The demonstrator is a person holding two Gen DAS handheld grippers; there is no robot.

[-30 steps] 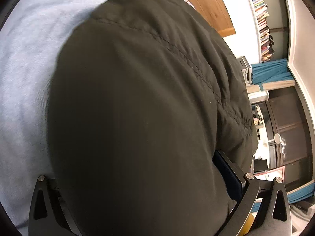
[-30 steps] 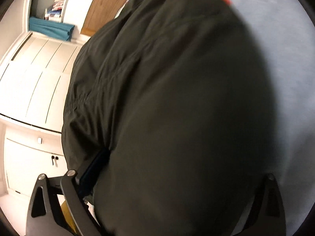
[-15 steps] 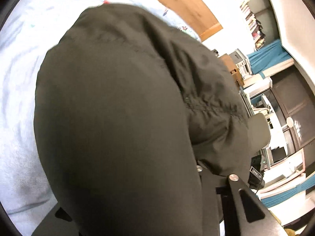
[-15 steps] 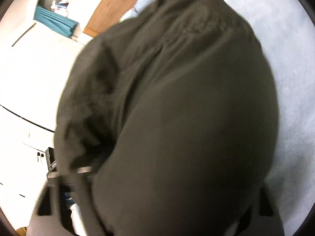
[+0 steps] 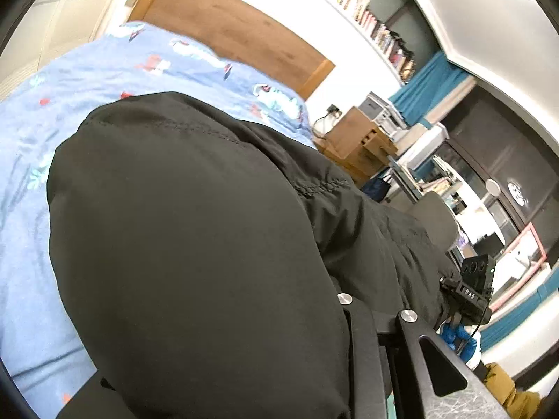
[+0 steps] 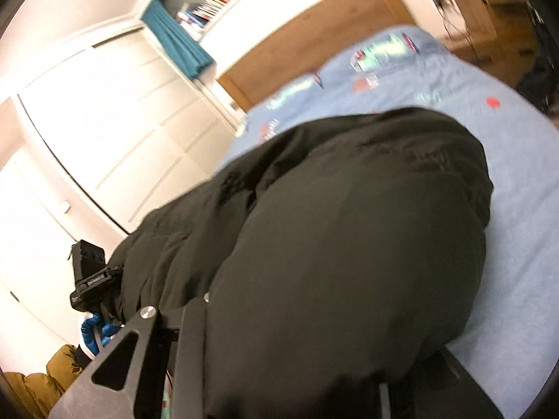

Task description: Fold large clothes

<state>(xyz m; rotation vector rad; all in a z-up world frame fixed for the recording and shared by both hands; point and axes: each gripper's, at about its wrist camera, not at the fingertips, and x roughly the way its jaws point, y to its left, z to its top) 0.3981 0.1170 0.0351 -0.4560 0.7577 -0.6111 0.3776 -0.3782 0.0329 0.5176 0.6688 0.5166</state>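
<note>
A large dark padded jacket fills both wrist views, with its near edge raised off the blue bed sheet. My left gripper is shut on that edge, and the cloth bulges over and hides the fingertips. My right gripper has its jaws closing on the same edge further along, with the fabric bunched between them. Each view shows the other gripper's body beside the jacket, held by a blue-gloved hand.
The bed has a wooden headboard at its far end. A wooden cabinet and a cluttered desk stand beside it. White wardrobe doors line the other side. A bookshelf runs high on the wall.
Both grippers' jaws went from wide apart around the jacket's edge to closed in on it. Both have risen and rolled, lifting the edge, so more of the room shows.
</note>
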